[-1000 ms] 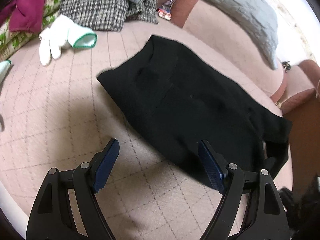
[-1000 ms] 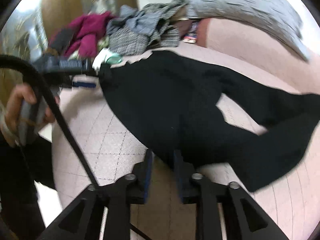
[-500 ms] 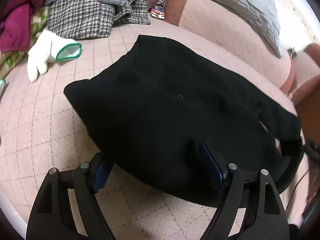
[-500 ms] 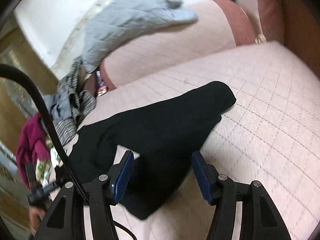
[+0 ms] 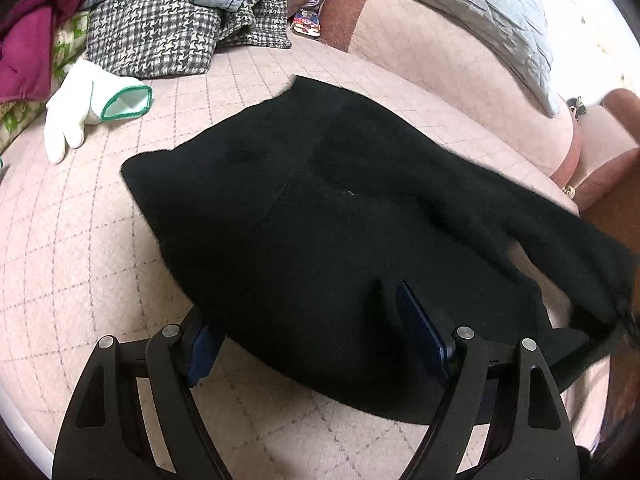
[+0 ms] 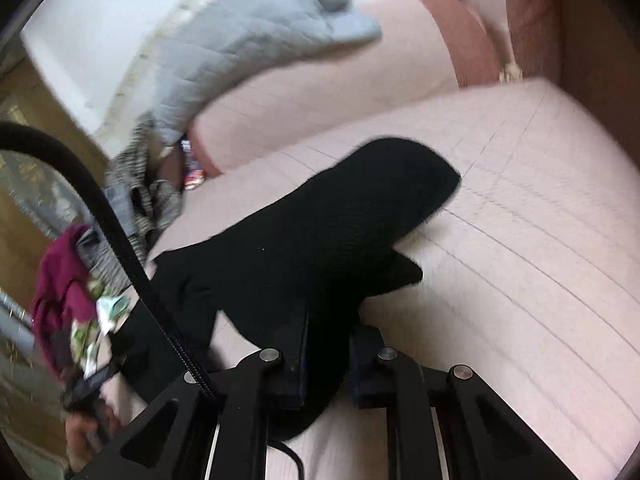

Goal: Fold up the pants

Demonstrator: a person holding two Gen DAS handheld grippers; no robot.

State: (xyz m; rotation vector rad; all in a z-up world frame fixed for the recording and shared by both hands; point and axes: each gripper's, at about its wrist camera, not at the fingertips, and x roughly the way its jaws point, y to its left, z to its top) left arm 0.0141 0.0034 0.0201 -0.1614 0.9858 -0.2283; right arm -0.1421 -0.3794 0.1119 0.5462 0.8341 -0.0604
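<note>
On the pink quilted sofa seat (image 5: 80, 240): black pants (image 5: 340, 220) lie spread, legs trailing rightward.
Left hand-held gripper (image 5: 316, 328): jaws wide, straddling the near waist edge, not pinching.
Right hand-held gripper (image 6: 328, 356): jaws have just been closing, clamped on a leg fold of the pants (image 6: 320, 240).
Handling: soft, light, limp knit; likely sags, so grip at hems and waistband.
Left view only: white glove (image 5: 80, 112), houndstooth garment (image 5: 152, 36).
Right view only: leg cuff (image 6: 420, 176).

A: Can you see the left claw (image 5: 304, 320) whole?
B: No, the black pants (image 5: 340, 216) cover its left pad; their right end is cut off.
A: The right view?
B: Blurred; far clothes pile (image 6: 132, 200) unreadable.
</note>
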